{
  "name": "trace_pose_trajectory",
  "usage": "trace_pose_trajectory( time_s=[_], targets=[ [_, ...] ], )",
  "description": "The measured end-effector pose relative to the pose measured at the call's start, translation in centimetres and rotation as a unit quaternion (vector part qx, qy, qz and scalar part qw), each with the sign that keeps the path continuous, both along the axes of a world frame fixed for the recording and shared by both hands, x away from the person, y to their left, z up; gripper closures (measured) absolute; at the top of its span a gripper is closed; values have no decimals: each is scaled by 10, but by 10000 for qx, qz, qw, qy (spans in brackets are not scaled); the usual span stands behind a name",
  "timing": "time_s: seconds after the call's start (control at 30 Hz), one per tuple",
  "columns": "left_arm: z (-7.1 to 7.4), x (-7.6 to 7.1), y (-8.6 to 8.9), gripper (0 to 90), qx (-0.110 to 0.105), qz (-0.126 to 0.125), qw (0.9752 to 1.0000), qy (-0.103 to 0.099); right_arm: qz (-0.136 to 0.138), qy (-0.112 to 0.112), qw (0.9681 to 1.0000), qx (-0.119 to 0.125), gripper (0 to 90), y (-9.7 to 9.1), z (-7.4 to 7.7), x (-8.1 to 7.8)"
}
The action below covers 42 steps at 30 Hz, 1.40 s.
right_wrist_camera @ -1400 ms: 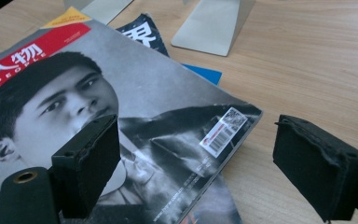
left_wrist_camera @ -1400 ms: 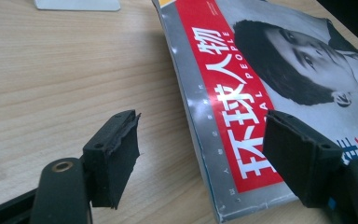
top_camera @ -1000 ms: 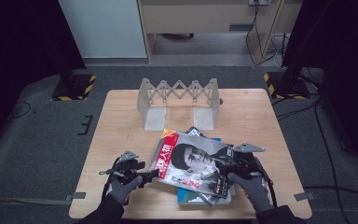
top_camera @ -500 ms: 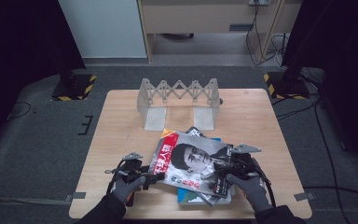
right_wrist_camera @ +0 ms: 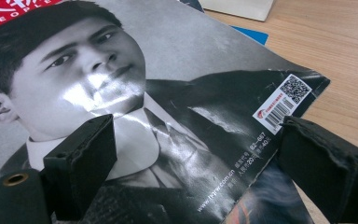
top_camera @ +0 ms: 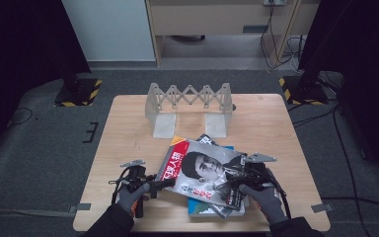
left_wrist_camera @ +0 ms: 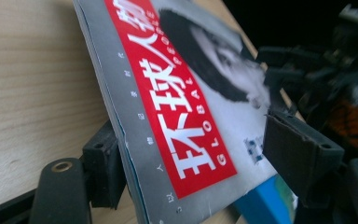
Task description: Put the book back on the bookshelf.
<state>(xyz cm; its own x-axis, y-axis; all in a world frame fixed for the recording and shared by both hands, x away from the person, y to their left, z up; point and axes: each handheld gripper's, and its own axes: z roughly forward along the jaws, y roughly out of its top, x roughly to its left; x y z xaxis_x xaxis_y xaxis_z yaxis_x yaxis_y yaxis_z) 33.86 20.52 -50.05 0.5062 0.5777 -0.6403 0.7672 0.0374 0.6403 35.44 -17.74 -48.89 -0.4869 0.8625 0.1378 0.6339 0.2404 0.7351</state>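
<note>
On the near half of the wooden table [top_camera: 128,123], the magazine [top_camera: 205,173] with a red title band and a portrait cover lies tilted atop a blue book [top_camera: 212,207]. Its spine edge sits between the parted jaws of the left gripper [top_camera: 165,183], which have just been closing; one pad is beside the spine, the other apart from the cover. At the opposite lower corner, the right gripper [top_camera: 234,181] has its jaws apart, straddling the cover's edge. Farther back stands a grey folding rack [top_camera: 190,106].

High view overlooks table [top_camera: 128,133]; gripper views, perhaps tilted, share magazine [top_camera: 202,170].
</note>
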Motion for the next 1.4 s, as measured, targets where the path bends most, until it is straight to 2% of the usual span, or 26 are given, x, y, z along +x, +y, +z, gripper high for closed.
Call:
trace_pose_trajectory(
  time_s=[0.17, 0.27, 0.4, 0.5, 0.57, 0.63, 0.77, 0.87, 1.23, 1.4],
  targets=[
    [2, -2, 0, 277, -371, 171, 9992, -47, -1, -15, 10000, -9, 116, 0, -1, 0],
    [2, -2, -1, 289, -295, 103, 9995, -21, 2, -48, 10000, -31, 114, 0, -1, 0],
    [-3, 2, -2, 324, -210, -9, 9996, 184, 2, -56, 10000, -29, 113, 0, -2, 0],
    [-7, 6, -7, 391, -170, -254, 9991, 296, 8, -58, 10000, -25, 112, 1, -2, 0],
    [-9, 8, -11, 385, 40, -343, 9991, 264, 7, -61, 10000, -23, 112, 1, -2, 0],
    [-10, 11, -9, 424, -113, -350, 9987, 357, 7, -61, 10000, -24, 112, 1, -2, 0],
    [-9, 14, -6, 478, -118, -355, 9983, 437, 15, -55, 10000, -33, 111, 1, -2, 0],
    [-6, 14, -4, 540, -207, -312, 9981, 491, 13, -68, 10000, -37, 111, 1, -2, 0],
    [10, 14, -3, 674, -431, -245, 9979, 421, 8, -46, 10000, -72, 132, -1, 1, 1],
    [18, 13, -3, 707, -529, -230, 9975, 407, -121, -115, 9998, 56, 142, -5, 6, 2]
  ],
)
